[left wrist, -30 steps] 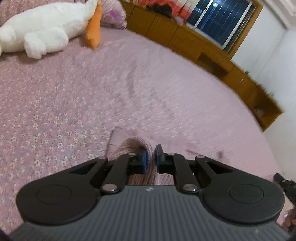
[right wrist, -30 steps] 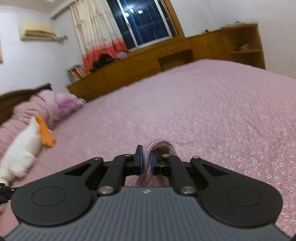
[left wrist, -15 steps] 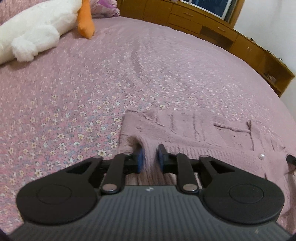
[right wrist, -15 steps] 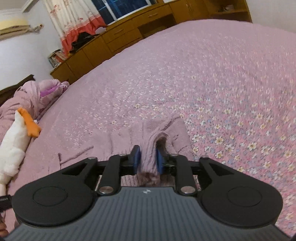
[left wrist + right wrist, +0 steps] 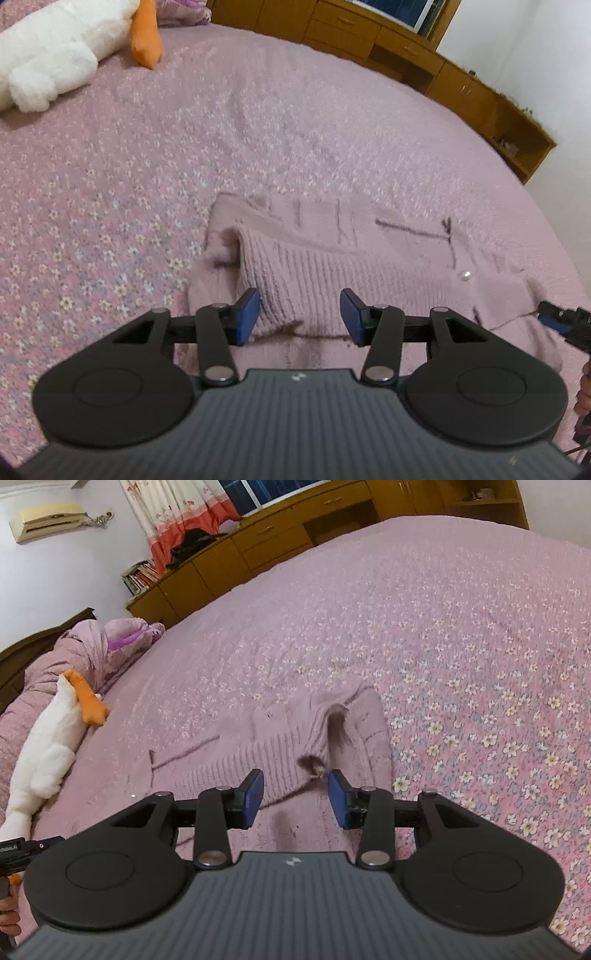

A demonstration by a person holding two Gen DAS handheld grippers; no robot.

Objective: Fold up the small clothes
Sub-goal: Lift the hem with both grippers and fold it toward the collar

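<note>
Pink knit sweater [image 5: 332, 258] on bedspread [image 5: 110, 166] — both claws, left [image 5: 299, 314], right [image 5: 295, 797], just opening, hem edge loose between pads.

L gripper [image 5: 299, 315]: blk body, ribbed grey top | blue jaws | silver rivets

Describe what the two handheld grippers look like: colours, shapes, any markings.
Both match. The left gripper and right gripper each have a dark grey ribbed body with a small pale logo, two round black side discs, black linkage arms with silver pivot pins, and flat blue finger pads. No cables or sleeves show.
</note>
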